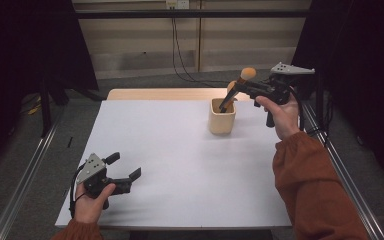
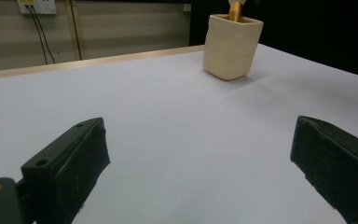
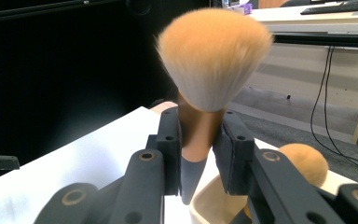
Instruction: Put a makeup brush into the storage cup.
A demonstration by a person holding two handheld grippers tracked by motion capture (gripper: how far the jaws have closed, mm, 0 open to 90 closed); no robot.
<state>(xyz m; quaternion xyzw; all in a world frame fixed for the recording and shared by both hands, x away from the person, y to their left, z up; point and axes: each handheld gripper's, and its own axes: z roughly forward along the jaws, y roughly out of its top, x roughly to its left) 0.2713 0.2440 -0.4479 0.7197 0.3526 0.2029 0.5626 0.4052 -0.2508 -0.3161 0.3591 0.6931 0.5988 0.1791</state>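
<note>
The right gripper [image 3: 198,154] clamped a fluffy copper-ferruled makeup brush [image 3: 212,65] above the squarish, possibly ceramic, cream holder [image 1: 222,116]; the left gripper [image 1: 125,171] gaped over matte white table [image 1: 180,165].

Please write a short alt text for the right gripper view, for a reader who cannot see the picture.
The right gripper is shut on a makeup brush, clamping its copper collar, with the fluffy orange bristles pointing up. Below the jaws is the rim of a cream holder on the white table, with another brush in it.

Soft-bristled brush [image 3: 213,56] with coppery metallic ferrule; matt ribbed cream holder [image 2: 232,44].
</note>
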